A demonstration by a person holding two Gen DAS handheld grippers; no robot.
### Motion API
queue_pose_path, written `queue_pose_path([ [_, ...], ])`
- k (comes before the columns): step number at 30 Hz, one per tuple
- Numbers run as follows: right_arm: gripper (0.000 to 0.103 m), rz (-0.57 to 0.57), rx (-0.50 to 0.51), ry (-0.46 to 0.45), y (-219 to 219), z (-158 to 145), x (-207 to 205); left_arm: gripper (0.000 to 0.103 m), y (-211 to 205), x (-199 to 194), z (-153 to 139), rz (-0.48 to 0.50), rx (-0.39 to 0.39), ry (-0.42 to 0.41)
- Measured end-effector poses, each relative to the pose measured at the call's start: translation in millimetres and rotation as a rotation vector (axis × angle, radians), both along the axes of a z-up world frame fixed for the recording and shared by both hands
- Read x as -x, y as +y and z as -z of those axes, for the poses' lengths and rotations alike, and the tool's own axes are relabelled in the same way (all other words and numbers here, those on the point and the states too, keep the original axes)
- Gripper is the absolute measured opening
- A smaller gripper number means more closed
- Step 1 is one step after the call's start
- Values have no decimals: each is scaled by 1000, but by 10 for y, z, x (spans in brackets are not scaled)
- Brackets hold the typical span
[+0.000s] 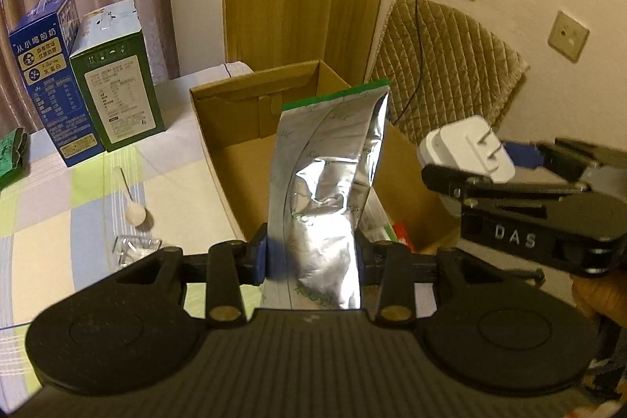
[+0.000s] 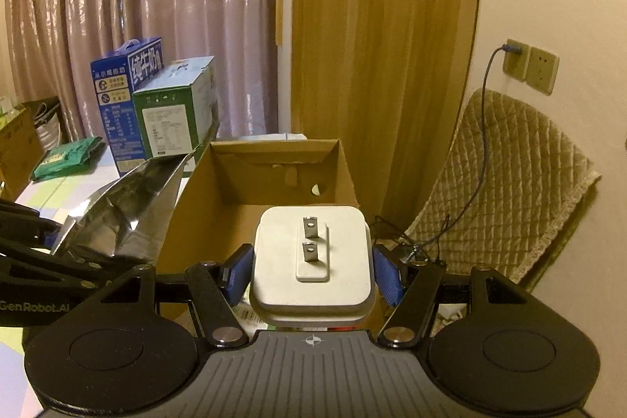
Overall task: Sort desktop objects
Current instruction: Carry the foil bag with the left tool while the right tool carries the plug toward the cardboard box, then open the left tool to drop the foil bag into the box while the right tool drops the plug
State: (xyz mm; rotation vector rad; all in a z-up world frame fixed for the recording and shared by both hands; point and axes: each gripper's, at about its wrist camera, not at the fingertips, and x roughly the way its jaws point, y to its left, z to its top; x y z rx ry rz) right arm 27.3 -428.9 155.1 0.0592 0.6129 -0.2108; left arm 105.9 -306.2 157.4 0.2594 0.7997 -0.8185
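Clamped in the left gripper (image 1: pixel 313 257), a foil pouch (image 1: pixel 325 183) is seen; only there is a white spoon (image 1: pixel 137 210) shown, while the right gripper (image 2: pixel 311 273) is pinched on a white charger plug (image 2: pixel 313 261).

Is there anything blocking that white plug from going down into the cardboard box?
Nothing visible does. The white plug, held in the right hand-held gripper, sits in front of the cardboard box, whose top is open. The silver pouch stays off to the left.
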Motion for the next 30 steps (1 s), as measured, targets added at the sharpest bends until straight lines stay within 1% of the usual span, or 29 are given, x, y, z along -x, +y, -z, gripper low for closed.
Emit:
queue_pose_path([
  [3,62,-4,-26,2,-88,11,-117,34,-66,-112,-3,-13,15,1],
  [7,62,-1,-26,7,-155,29,-260,34,-172,-235,7,-13,16,-3],
  [16,62,6,-40,28,-278,159,-519,34,-320,-465,191,-27,36,36],
  [20,62,12,-43,42,-332,227,-576,34,-377,-544,286,-34,40,54],
  [22,62,15,-46,47,-357,258,-593,35,-394,-581,320,-45,59,53],
  [24,62,19,-48,52,-374,287,-605,38,-405,-615,348,-67,63,48],
  [26,62,21,-50,57,-388,314,-607,38,-386,-634,357,-71,74,50],
  [30,62,21,-52,63,-399,350,-607,38,-332,-637,359,-73,59,38],
])
